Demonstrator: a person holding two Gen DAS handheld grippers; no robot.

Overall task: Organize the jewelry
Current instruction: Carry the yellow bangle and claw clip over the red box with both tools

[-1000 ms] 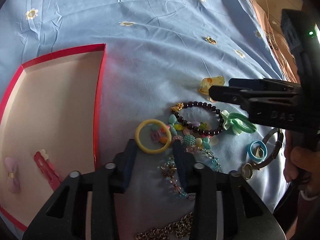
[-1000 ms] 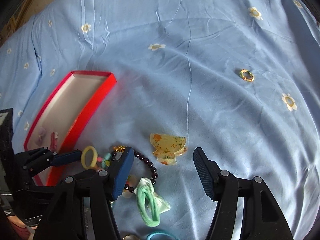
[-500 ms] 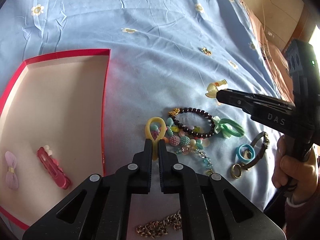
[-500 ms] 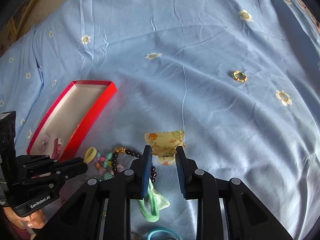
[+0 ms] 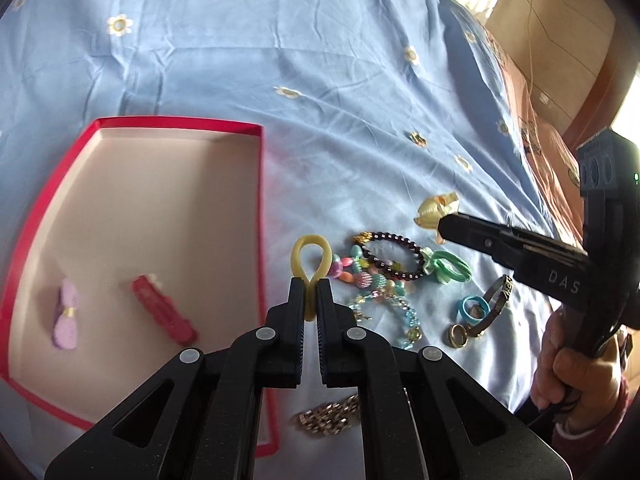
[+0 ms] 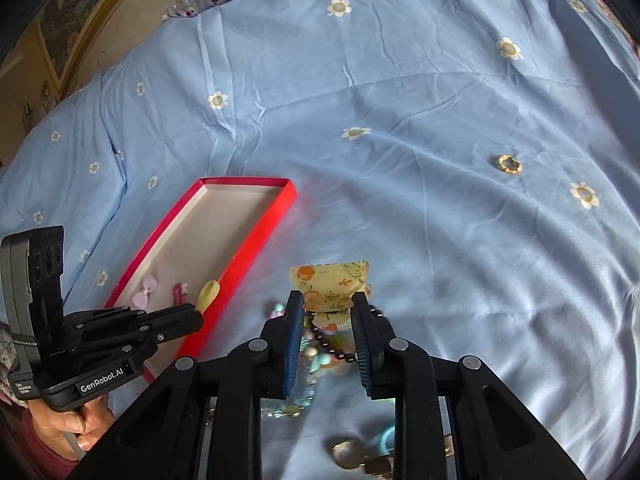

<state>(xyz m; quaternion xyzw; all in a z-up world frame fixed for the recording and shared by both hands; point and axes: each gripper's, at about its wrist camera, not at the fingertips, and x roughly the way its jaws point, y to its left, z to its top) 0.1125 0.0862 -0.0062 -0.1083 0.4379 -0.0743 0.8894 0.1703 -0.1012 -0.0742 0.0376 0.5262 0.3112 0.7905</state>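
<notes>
Blue flowered bedsheet [image 5: 320, 80] with one red box [image 5: 260, 200] holding two hair clips. Left tool [image 5: 308, 292] pinching one yellow hair tie [image 5: 310, 252]; right tool [image 6: 326, 308] clamping one yellow claw clip [image 6: 328, 280].

black grippers, left gripper [image 5: 308, 294], right gripper [image 6: 326, 310]; silver screws, blue ribbed jaws, white lettering, maroon sleeves.

one red box [image 5: 262, 200], two clips inside, two grippers

Yellow hair tie [image 5: 311, 264] pinched; floral claw clip [image 6: 330, 285] clamped; both lifted.
</notes>
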